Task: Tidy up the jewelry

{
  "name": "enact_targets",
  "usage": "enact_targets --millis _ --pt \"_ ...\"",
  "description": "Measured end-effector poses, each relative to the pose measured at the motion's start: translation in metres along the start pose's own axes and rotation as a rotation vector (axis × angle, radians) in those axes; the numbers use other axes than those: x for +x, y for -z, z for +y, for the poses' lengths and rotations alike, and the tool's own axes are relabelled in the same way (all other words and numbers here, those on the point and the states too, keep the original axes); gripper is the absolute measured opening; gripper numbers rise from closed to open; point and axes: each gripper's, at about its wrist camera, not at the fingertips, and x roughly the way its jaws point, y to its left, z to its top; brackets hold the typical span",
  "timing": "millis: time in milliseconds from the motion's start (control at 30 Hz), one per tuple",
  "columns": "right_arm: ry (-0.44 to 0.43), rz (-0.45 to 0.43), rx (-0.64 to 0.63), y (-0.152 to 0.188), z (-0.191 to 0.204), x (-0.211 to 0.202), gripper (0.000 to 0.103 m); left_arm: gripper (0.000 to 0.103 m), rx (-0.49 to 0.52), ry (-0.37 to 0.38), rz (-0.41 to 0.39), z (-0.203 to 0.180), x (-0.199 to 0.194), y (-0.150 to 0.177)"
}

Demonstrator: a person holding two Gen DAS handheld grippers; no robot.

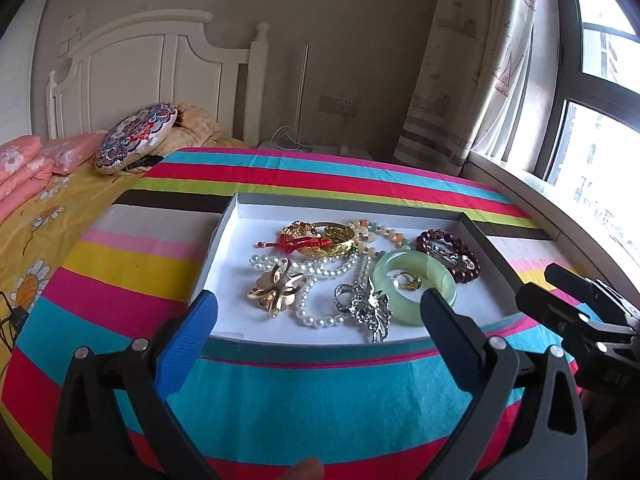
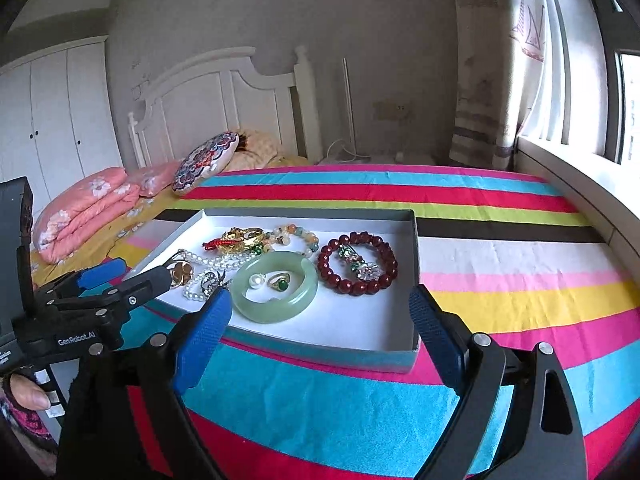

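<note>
A shallow grey box (image 1: 348,203) (image 2: 312,212) with a white floor lies on the striped cloth and holds the jewelry. Inside lie a green jade bangle (image 1: 414,259) (image 2: 272,314), a dark red bead bracelet (image 1: 419,241) (image 2: 326,264), a pearl necklace (image 1: 320,268) (image 2: 224,262), a gold bangle with red cord (image 1: 340,236) (image 2: 244,236), a gold flower brooch (image 1: 276,288) and a silver brooch (image 1: 372,304). A green-stone ring (image 2: 282,282) rests within the jade bangle. My left gripper (image 1: 320,316) (image 2: 138,272) hovers open at the box's near left edge. My right gripper (image 2: 320,312) (image 1: 538,286) is open at the near right corner. Neither holds anything.
The bright striped cloth (image 1: 280,400) (image 2: 500,240) spreads out around the box. Beyond it is a bed with a patterned cushion (image 1: 136,140), pink bedding (image 2: 84,212) and a white headboard (image 1: 152,68). A window sill (image 2: 580,176) runs along the right side. A thumb (image 2: 30,396) shows at the lower left.
</note>
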Motion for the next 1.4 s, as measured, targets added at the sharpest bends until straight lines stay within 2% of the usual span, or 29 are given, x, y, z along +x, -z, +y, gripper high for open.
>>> enact_targets --millis 1400 --pt "-0.018 0.015 0.024 0.0004 -0.0045 0.0059 0.086 0.1 0.0 -0.003 -0.004 0.0019 -0.0015 -0.0007"
